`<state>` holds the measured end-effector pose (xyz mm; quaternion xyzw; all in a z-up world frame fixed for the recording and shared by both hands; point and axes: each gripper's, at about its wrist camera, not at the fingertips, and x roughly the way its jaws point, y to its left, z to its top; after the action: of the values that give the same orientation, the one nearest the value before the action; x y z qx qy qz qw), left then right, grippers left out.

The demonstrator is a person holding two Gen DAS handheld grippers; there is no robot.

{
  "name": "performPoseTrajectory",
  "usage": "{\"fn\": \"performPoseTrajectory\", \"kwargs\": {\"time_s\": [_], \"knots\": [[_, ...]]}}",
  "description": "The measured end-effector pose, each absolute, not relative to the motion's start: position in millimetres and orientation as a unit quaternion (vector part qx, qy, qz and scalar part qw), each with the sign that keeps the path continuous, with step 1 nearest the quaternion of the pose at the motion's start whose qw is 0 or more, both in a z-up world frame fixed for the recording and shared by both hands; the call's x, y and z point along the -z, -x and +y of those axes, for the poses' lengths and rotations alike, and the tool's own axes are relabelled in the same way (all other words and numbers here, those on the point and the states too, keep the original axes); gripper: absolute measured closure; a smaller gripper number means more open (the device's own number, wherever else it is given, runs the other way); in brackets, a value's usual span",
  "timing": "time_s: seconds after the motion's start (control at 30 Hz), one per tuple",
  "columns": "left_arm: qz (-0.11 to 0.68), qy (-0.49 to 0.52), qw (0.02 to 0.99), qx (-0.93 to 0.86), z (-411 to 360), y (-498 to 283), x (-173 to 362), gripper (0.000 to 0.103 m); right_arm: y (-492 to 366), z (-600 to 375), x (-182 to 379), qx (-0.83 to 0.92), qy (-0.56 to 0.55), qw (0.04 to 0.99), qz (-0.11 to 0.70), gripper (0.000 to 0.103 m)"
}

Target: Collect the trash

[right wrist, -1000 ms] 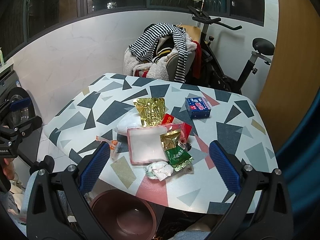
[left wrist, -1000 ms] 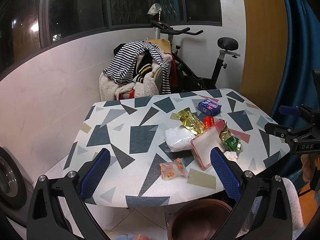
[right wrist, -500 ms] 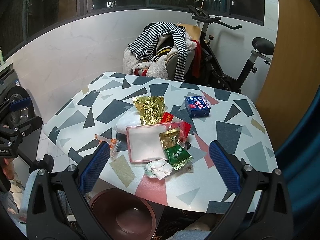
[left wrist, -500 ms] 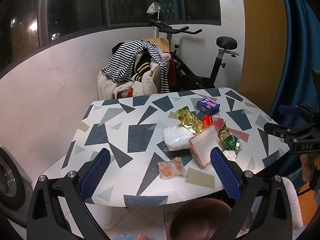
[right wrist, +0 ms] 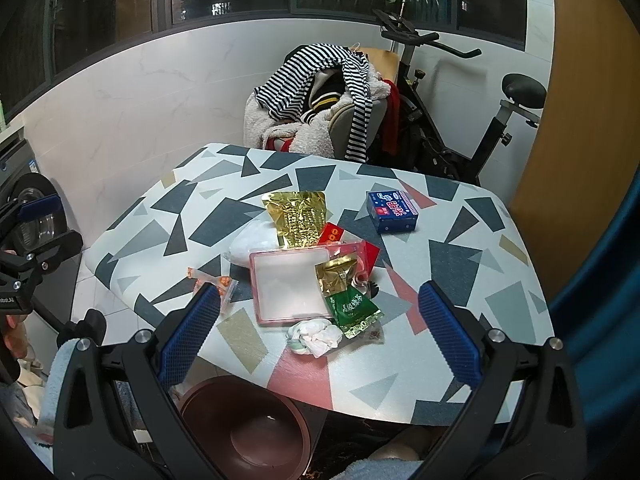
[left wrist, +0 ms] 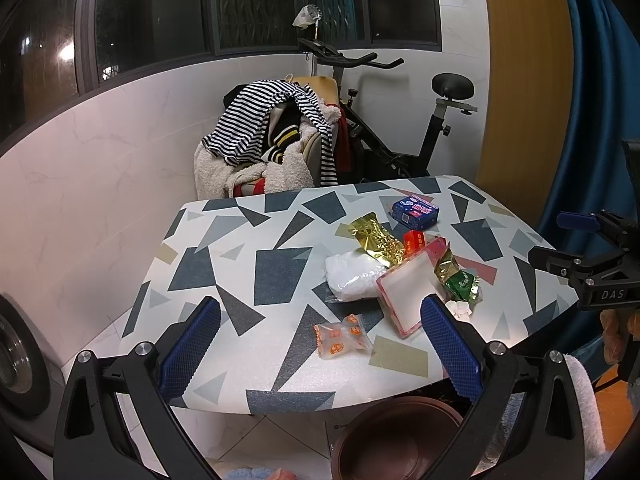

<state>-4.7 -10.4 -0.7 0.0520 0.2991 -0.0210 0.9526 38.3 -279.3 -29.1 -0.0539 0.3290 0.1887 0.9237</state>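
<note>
Trash lies clustered on a table (left wrist: 280,264) with a geometric pattern: a gold foil bag (right wrist: 298,218), a white plastic bag (left wrist: 352,274), a pink-rimmed tray (right wrist: 290,286), a green packet (right wrist: 352,308), a crumpled tissue (right wrist: 316,334), a clear pouch of orange sweets (left wrist: 340,336) and a blue box (right wrist: 392,211). A brown bin (right wrist: 244,428) stands on the floor under the table's near edge. My left gripper (left wrist: 320,348) and right gripper (right wrist: 318,338) both hover open above the near edge, holding nothing.
A chair piled with striped and fleecy clothes (left wrist: 264,140) and an exercise bike (left wrist: 404,132) stand behind the table. A washing machine (right wrist: 24,216) is at the left, a blue curtain (left wrist: 592,100) at the right.
Both views have shifted slightly, the table sliding a little; both grippers stay open and no trash has moved.
</note>
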Motion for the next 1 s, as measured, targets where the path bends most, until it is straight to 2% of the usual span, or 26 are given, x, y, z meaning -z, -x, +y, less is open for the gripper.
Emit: {"fn": "performPoseTrajectory", "kwargs": {"time_s": [0.6,1.0], "knots": [[0.311,-0.017,0.948,0.062,-10.6,1.4,12.4,0.005,-38.8,-281.8,34.4,-0.185,0.056,0.922,0.334,0.006],[0.29,-0.072,0.953,0.043,-8.0,0.9,32.3,0.005,-45.6,-281.4,59.2,-0.186,0.031,0.916,0.354,0.005]]}}
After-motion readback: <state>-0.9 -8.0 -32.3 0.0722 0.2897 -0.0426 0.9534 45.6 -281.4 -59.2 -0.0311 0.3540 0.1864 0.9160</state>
